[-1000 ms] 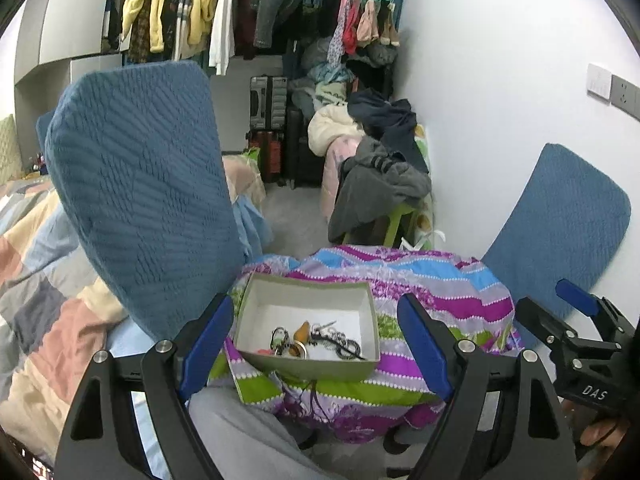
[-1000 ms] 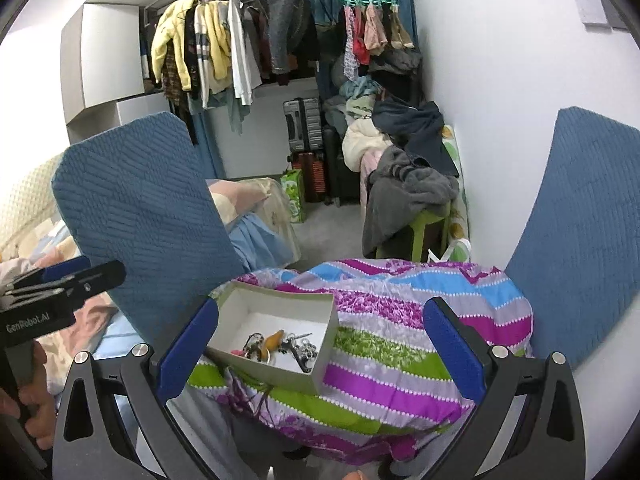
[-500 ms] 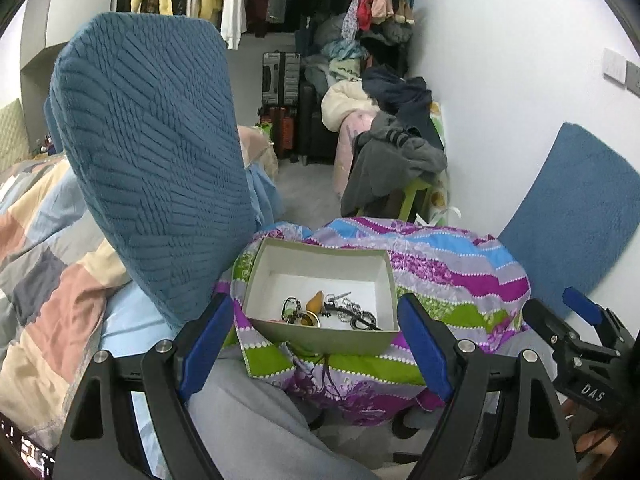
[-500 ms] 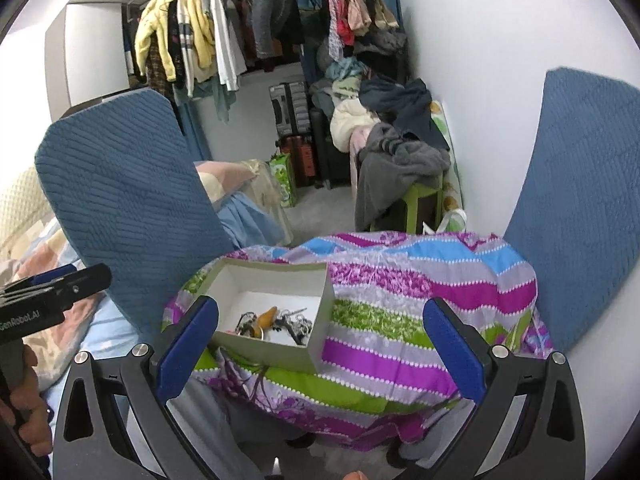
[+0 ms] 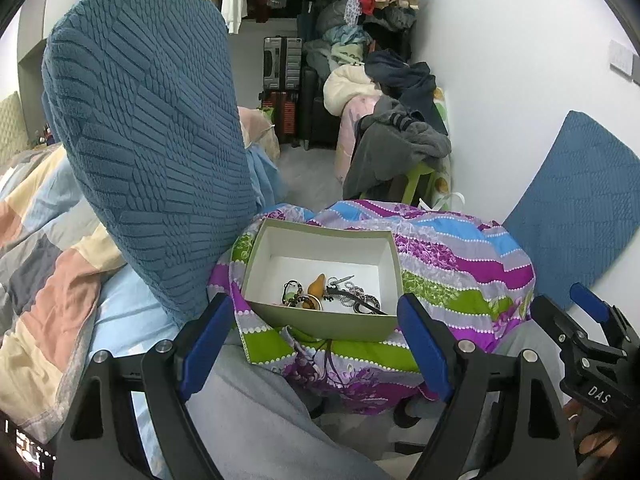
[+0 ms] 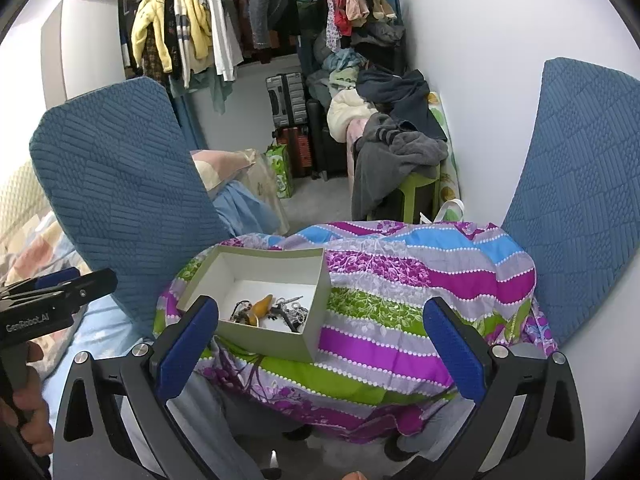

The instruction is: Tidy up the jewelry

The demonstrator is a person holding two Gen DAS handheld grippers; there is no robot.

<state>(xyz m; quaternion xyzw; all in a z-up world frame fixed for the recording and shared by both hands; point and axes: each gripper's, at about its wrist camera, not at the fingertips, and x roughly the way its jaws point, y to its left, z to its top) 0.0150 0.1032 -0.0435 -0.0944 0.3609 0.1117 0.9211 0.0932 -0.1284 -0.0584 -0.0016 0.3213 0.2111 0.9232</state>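
Left wrist view was crowded on its left side by a big blue cushion (image 5: 148, 140), which hid most of the patchwork bedding (image 5: 36, 264) behind it, while a second blue cushion (image 5: 576, 216) against the wall was cut off by the lens edge. Between them, a striped cloth (image 5: 452, 264) covered a low round surface whose underside could not be made out. On the cloth sat an open cardboard box (image 5: 324, 322), its near wall hiding part of the jewelry (image 5: 320, 294), a small tangle too fine to sort beyond one orange, pear-shaped piece. The left gripper (image 5: 314, 344) had its fingers wide apart with nothing between them, poised short of the box. The right gripper (image 6: 316, 344) also stood wide apart and empty, with the box ahead toward its left finger; in the left view only its tip showed at the right edge. Against the frame a second earlier, both views had tipped downward: the box and cloth sat higher and fuller in the picture, the hanging clothes (image 6: 192, 36) had slid toward the top, and the fingers stood just as wide.
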